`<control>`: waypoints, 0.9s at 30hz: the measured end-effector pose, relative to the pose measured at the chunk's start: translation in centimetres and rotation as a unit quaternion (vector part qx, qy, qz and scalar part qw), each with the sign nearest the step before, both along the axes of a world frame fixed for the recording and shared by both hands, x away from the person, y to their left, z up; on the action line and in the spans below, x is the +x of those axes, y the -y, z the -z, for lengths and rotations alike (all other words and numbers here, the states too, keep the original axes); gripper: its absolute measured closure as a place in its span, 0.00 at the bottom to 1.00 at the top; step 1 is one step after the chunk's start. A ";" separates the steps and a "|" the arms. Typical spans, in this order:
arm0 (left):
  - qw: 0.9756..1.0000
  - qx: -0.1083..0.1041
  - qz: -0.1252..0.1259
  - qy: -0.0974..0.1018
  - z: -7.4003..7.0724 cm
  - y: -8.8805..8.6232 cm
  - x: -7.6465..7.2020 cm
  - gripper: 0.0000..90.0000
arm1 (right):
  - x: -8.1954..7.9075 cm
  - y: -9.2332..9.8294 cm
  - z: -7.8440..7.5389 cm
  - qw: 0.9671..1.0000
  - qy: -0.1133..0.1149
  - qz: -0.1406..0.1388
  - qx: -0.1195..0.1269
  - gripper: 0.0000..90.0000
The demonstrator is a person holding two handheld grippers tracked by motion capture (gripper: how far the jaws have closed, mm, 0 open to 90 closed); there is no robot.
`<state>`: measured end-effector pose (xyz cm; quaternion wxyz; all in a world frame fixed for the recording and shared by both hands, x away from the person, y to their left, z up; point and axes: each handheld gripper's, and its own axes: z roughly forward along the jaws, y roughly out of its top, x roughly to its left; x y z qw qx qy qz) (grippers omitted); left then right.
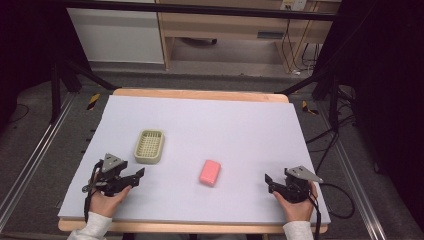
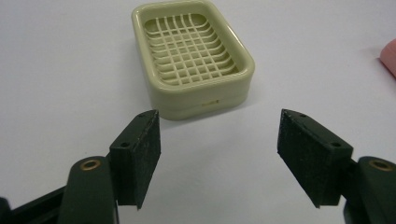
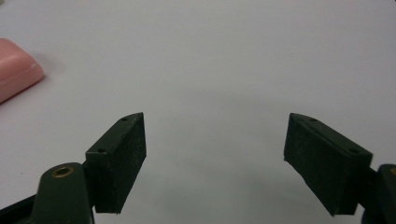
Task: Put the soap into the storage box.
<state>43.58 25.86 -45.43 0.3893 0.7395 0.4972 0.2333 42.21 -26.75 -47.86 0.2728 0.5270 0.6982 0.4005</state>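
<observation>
A cream soap dish with a grid floor sits left of the table's middle, empty. A pink soap bar lies flat on the white surface, a little right of the dish and nearer me. My left gripper rests at the front left, open, its jaws wide apart and pointing at the soap dish just ahead. A pink edge of the soap bar peeks in at the right there. My right gripper stands open at the front right with nothing between its jaws; the soap bar lies off to its left.
A white sheet covers the wooden table. Black frame legs and cables stand off both sides, and wooden furniture sits beyond the far edge.
</observation>
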 end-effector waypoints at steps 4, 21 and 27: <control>1.000 0.006 0.007 0.000 0.0 0.4 0.0 0.33 | 0.0 0.2 0.1 1.000 -0.004 0.005 0.011 0.23; 0.999 0.009 0.033 0.002 -0.5 2.0 -0.2 0.32 | 0.3 0.2 0.6 1.000 0.000 0.009 0.003 0.23; 0.999 0.009 0.044 0.001 -0.8 2.8 -0.2 0.32 | 0.3 0.1 0.6 1.000 0.004 0.010 0.003 0.23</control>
